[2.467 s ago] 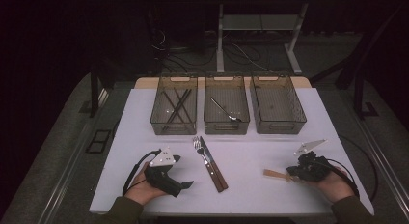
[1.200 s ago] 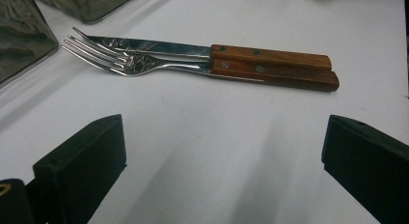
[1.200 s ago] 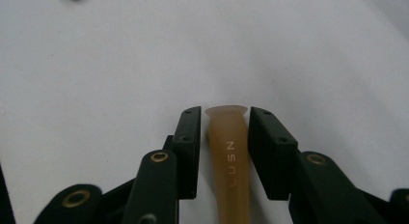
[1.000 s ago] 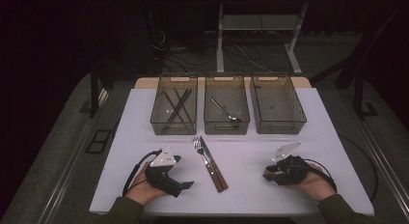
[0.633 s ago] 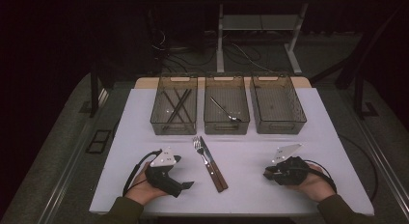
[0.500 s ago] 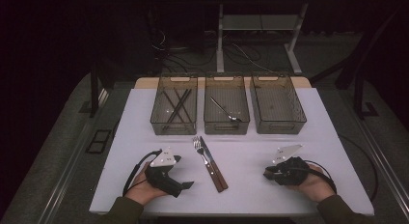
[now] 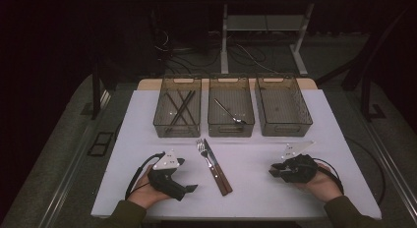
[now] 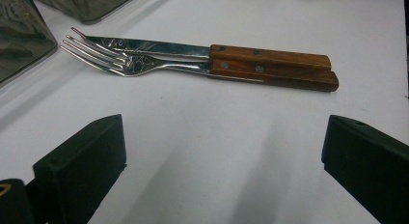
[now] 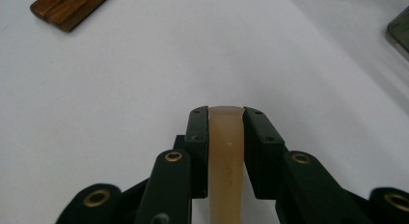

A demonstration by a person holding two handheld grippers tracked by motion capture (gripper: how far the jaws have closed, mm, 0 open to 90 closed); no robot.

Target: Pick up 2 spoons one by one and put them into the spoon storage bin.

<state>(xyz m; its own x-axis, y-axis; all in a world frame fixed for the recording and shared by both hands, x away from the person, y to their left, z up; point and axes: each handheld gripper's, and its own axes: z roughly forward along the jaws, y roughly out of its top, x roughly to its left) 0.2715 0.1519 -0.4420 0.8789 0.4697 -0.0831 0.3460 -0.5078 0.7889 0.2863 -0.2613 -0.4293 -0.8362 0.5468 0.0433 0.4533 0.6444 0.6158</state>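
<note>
Both forearms come in from the near edge of the table, each hand wrapped around its tool and resting low on the surface. The left gripper (image 7: 184,190) lies in the left hand (image 7: 147,191) with its jaws spread wide and nothing between them, pointing toward the middle of the table. The right gripper (image 7: 273,172), held in the right hand (image 7: 319,181), also points inward; its jaws have just been closing and now press on a pale strip (image 9: 225,151).
</note>
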